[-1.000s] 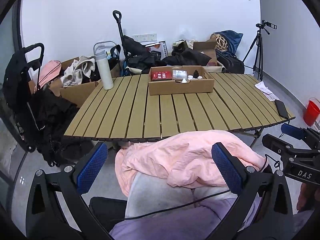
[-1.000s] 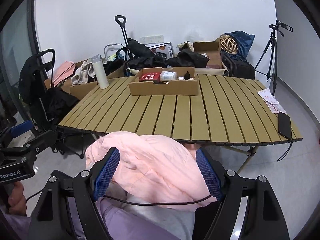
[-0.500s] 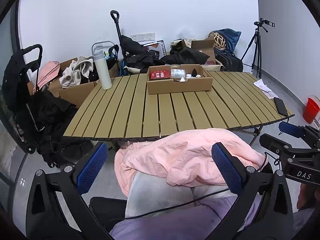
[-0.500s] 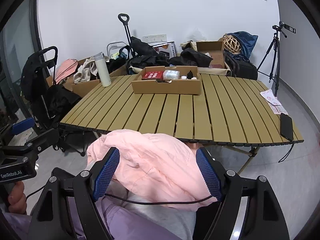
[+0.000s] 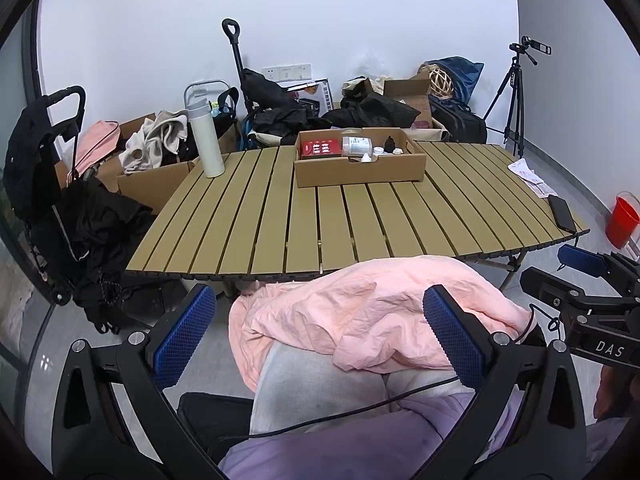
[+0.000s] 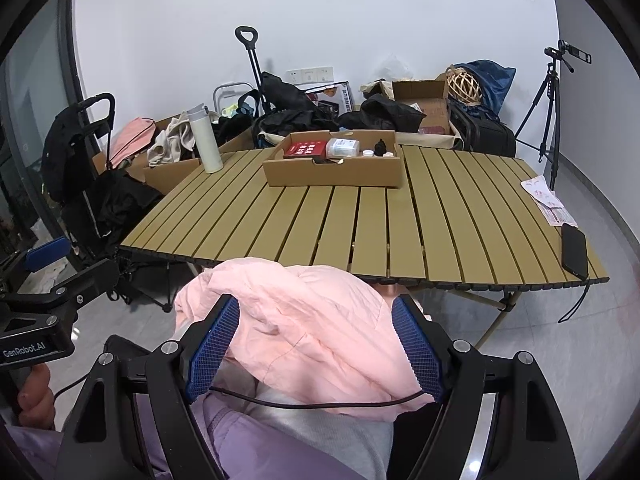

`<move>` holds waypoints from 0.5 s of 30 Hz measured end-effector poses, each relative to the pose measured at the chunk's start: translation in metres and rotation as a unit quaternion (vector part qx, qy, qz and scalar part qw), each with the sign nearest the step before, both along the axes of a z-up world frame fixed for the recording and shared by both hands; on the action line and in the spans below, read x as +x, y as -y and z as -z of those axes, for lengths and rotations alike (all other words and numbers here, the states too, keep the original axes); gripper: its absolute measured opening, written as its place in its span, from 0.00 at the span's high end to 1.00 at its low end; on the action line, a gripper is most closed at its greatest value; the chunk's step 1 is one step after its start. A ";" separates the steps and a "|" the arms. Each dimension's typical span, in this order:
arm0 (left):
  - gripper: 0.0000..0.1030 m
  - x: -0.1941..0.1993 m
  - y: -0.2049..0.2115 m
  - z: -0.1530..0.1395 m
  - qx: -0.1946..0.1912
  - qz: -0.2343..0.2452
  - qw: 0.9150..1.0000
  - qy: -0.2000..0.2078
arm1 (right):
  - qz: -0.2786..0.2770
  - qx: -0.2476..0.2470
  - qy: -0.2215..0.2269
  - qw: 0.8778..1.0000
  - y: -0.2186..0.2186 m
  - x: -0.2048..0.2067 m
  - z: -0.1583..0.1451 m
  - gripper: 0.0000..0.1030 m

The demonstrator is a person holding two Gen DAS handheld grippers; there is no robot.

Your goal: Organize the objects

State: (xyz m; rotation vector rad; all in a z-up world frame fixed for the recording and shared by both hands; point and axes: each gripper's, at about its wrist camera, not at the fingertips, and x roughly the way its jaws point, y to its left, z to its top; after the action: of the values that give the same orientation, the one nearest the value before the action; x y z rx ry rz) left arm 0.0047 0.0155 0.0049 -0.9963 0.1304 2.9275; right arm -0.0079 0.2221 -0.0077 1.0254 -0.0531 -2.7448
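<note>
The cardboard box (image 5: 360, 168) sits toward the far edge of the slatted surface (image 5: 360, 228), about midway along it, and holds a red packet (image 5: 321, 148), a clear plastic pack (image 5: 356, 145), a small dark bottle (image 5: 389, 145) and a few small white items too small to tell apart. A white flask (image 5: 206, 138) stands upright near the far left corner of the surface, well apart from the box. At the right edge lie some printed papers (image 5: 530, 178) and, nearer the front right corner, a black phone (image 5: 562, 212) with a cord hanging off the edge. The rest of the surface between the box and the near edge is bare slats. In front of the near edge, a pink garment (image 5: 372, 312) lies bunched on the person's lap, over grey and lilac clothing. The left tool (image 5: 316, 332) hangs above that lap with its blue-padded fingers (image 5: 182, 334) spread wide on either side of the garment, pressing on nothing. The right tool (image 6: 316, 344) is held the same way, its jaws wide apart and framing the pink garment without gripping it; a thin black cable (image 6: 316, 402) runs across just below. Each view catches the other tool at its edge, held in a hand (image 6: 34, 394). Beyond the far edge, on the floor by the wall, are open boxes of clothes, dark bags, a trolley handle and a tripod (image 5: 516, 100); a red bucket (image 5: 622, 220) stands off to the right.
</note>
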 end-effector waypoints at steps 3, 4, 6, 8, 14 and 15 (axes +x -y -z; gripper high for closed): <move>0.00 -0.001 0.001 -0.001 0.000 0.001 1.000 0.000 | 0.000 0.001 0.000 1.000 0.000 0.000 0.000 0.20; 0.00 0.000 0.000 0.000 0.000 0.000 1.000 0.001 | 0.000 0.002 0.000 1.000 0.000 0.000 0.000 0.20; 0.00 -0.001 0.001 -0.001 0.000 0.001 1.000 0.000 | -0.003 0.003 0.000 1.000 0.002 0.001 0.000 0.20; 0.00 -0.001 0.000 -0.001 0.000 0.000 1.000 0.000 | -0.004 0.004 0.000 1.000 0.002 0.001 0.000 0.20; 0.00 -0.001 0.001 -0.001 0.000 0.000 1.000 0.000 | -0.004 0.003 0.000 1.000 0.002 0.000 0.000 0.20; 0.00 -0.001 0.001 -0.001 0.000 0.001 1.000 0.001 | -0.004 0.003 0.001 1.000 0.002 0.001 0.000 0.20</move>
State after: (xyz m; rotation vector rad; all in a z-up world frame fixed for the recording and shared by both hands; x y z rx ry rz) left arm 0.0040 0.0146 0.0061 -0.9977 0.1298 2.9254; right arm -0.0073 0.2202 -0.0079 1.0265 -0.0400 -2.7386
